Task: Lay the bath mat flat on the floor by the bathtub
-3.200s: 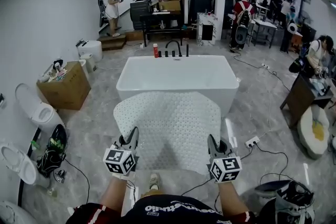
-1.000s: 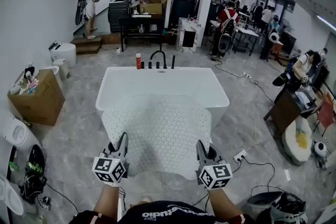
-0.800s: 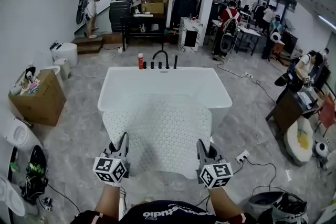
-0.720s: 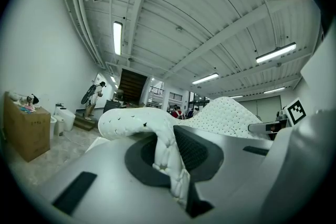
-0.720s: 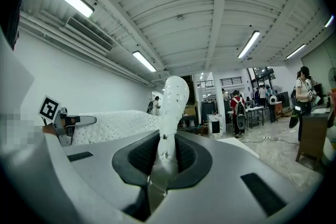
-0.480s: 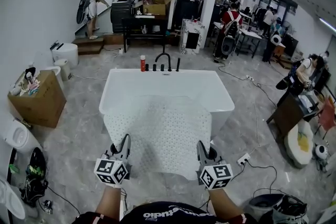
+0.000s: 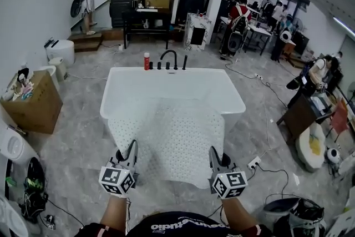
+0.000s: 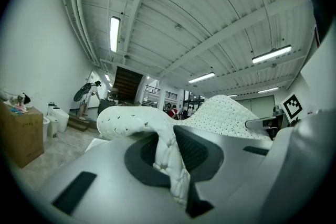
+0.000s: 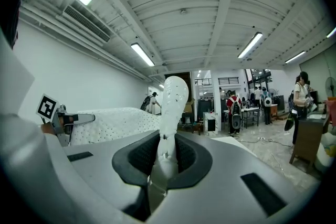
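A white perforated bath mat [image 7: 169,141] hangs stretched between my two grippers, held up in the air in front of the white bathtub [image 7: 173,89]; its far edge overlaps the tub's near rim in the head view. My left gripper [image 7: 128,157] is shut on the mat's near left corner [image 8: 170,157]. At the near right corner [image 9: 167,152], my right gripper [image 7: 215,158] is shut on the mat too. Both grippers point level, side by side.
A black faucet [image 7: 168,58] and a red bottle [image 7: 146,60] stand at the tub's far rim. A cardboard box [image 7: 28,100] and toilets [image 7: 11,144] line the left wall. Cables and a power strip [image 7: 254,162] lie on the floor at right. Several people stand farther back.
Both grippers have carried the mat forward toward the tub, and the tub now looks closer. The grips on both corners are unchanged.
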`<state>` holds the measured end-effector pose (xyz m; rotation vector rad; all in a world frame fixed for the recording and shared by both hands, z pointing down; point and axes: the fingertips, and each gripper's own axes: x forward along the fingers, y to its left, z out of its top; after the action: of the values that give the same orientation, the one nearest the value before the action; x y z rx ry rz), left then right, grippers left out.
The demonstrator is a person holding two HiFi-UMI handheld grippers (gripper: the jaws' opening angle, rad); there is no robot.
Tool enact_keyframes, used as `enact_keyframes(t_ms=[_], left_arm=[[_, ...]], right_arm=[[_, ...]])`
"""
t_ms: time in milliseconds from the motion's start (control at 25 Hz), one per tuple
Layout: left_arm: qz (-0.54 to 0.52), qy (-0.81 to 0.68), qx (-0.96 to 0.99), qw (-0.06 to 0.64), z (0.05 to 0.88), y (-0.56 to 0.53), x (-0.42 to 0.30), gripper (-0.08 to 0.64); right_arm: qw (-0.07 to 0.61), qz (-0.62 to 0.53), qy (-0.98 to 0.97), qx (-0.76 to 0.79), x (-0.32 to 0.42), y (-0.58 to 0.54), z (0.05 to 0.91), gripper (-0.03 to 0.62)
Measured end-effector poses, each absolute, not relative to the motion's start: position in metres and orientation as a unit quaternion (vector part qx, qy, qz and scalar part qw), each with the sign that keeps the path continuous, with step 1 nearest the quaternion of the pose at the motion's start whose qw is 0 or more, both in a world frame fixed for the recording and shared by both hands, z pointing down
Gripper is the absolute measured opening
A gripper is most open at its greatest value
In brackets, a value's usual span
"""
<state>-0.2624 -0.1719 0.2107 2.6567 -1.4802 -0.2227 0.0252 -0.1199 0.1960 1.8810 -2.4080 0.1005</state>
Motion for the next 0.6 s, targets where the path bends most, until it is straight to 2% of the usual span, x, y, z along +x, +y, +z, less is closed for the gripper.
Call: enact_keyframes(t_ms=[600], left_arm=[[-0.089,-0.490,0.865,0.069,0.221,-0.178,-0.274,0.035]], right_arm=[[0.073,0.036,-0.804,0.589,-0.001,-0.136,0.201,0.048]])
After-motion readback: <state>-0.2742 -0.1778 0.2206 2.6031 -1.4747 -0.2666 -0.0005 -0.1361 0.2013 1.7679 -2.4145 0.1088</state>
